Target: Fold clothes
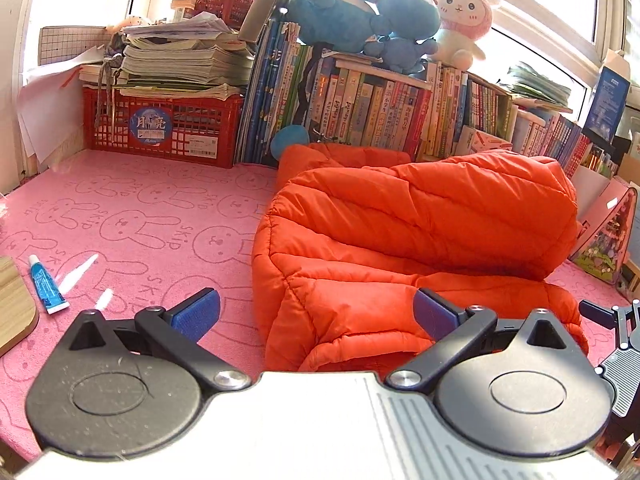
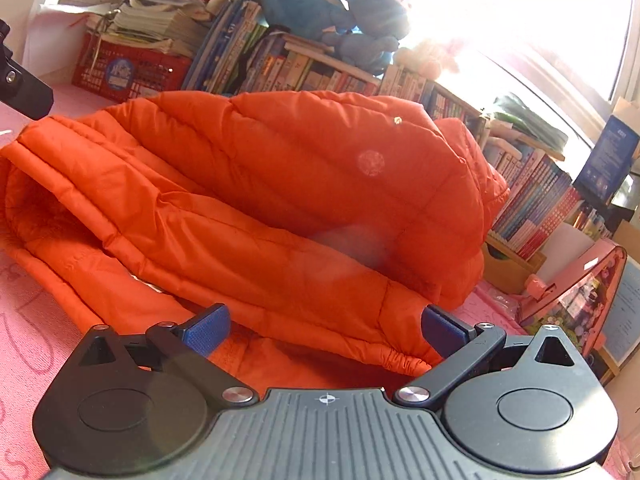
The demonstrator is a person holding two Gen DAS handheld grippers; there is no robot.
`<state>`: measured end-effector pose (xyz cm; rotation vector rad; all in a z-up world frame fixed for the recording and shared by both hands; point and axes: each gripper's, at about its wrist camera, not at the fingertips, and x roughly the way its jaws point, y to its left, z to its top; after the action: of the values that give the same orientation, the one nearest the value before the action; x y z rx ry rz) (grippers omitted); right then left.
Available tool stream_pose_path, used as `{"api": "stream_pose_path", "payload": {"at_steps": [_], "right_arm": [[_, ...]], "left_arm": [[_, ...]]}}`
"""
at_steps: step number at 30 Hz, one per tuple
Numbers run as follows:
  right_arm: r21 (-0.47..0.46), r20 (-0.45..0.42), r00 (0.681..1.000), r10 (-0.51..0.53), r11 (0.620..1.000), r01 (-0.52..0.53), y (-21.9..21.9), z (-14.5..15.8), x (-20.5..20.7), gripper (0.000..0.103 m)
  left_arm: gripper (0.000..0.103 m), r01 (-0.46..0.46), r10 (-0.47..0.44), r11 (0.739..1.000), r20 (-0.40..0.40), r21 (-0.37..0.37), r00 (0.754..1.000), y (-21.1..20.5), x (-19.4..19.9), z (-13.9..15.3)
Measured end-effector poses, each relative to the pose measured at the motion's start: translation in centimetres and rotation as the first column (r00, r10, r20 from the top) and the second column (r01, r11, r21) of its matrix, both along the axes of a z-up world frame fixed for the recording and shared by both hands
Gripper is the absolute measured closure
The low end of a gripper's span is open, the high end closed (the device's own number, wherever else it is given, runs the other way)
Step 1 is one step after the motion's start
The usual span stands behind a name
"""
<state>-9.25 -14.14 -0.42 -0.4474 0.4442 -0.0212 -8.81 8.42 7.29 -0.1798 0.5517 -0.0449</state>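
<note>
An orange quilted puffer jacket (image 1: 404, 236) lies in a folded heap on the pink rabbit-print mat (image 1: 120, 224). My left gripper (image 1: 316, 314) is open and empty, its blue pads either side of the jacket's near left corner, just above it. My right gripper (image 2: 326, 330) is open and empty over the jacket's near hem (image 2: 312, 240), close to an elastic cuff (image 2: 400, 360). The right gripper also shows at the right edge of the left wrist view (image 1: 616, 344). Part of the left gripper shows at the left edge of the right wrist view (image 2: 20, 88).
A red crate (image 1: 160, 128) with stacked papers stands at the back left. A row of books (image 1: 380, 112) with plush toys (image 1: 360, 12) on top lines the back. A blue tube (image 1: 46, 284) and a wooden board (image 1: 12, 304) lie at the left. A pink case (image 1: 608, 232) stands at the right.
</note>
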Motion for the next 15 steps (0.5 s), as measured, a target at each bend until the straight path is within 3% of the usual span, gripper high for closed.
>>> {"api": "stream_pose_path", "payload": {"at_steps": [15], "right_arm": [[0.106, -0.081, 0.997, 0.006, 0.994, 0.003, 0.4, 0.7, 0.8, 0.0]], "left_arm": [[0.0, -0.023, 0.042, 0.981, -0.094, 0.193, 0.995, -1.4, 2.4, -3.0]]}}
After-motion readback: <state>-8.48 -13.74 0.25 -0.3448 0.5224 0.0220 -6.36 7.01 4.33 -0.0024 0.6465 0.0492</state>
